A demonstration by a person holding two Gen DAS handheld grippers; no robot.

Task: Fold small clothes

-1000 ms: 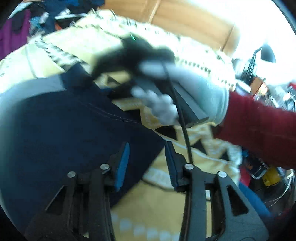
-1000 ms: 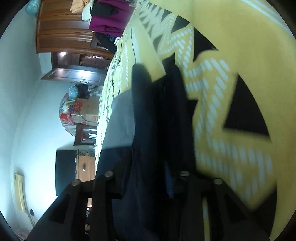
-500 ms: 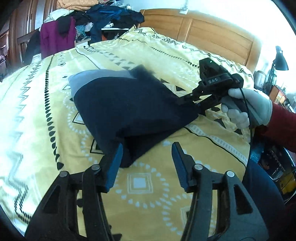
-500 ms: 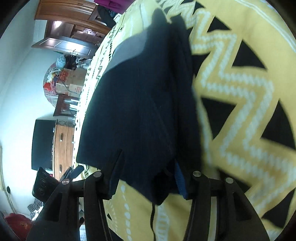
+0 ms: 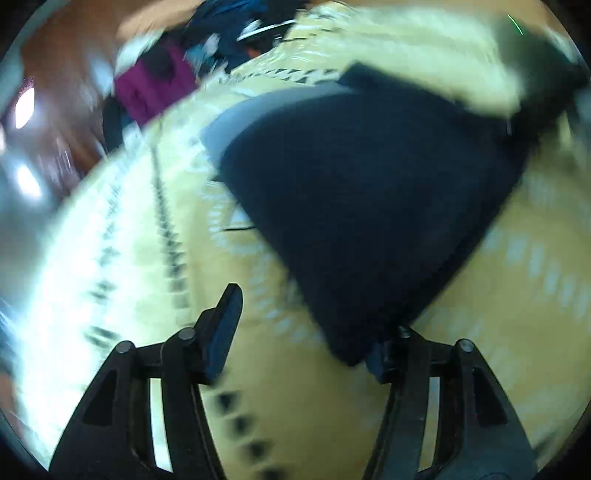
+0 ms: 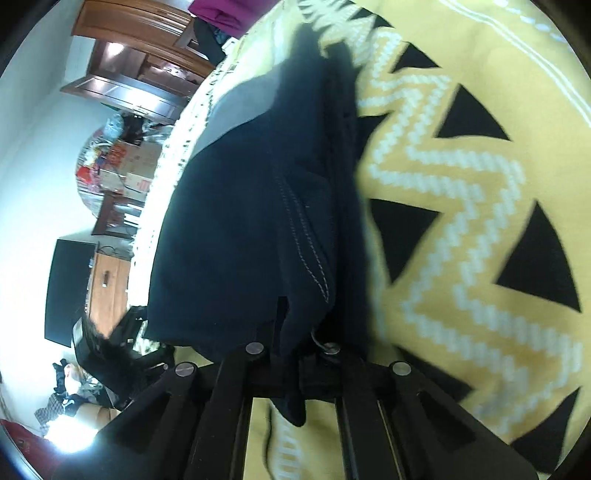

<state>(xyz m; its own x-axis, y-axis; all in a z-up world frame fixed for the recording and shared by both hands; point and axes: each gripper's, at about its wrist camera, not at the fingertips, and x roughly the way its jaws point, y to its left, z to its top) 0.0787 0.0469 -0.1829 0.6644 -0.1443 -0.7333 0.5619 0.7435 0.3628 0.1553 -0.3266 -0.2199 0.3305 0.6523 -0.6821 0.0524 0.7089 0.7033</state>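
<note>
Two grippers working over a yellow bedspread (image 6: 480, 155) with white zigzag bands and black triangles; it fills most of both views. Left wrist view is heavily motion-blurred.

Next in size: the dark navy garment (image 5: 369, 206), lying folded on the bedspread, with a grey panel (image 5: 258, 110) showing at its far edge. In the right wrist view the same cloth sits bunched in layers, a stitched seam (image 6: 306, 240) running down toward the camera.

Right gripper (image 6: 295, 354): jaws have just been closing and are now fully together, clamped on a near edge of the navy garment; a tail of cloth hangs through between the arms below the pinch.

Left gripper (image 5: 299, 328): jaws have just been opening and stand roughly half apart. Its left blue pad (image 5: 221, 328) is over bare bedspread. The garment's near corner covers its right finger tip, and blur hides whether they touch. Not gripping.

Background, small: wooden wardrobe (image 6: 133, 26), purple clothing (image 5: 155, 88) heaped at the bed's far end, dark screen (image 6: 70, 284) by a wooden cabinet.
</note>
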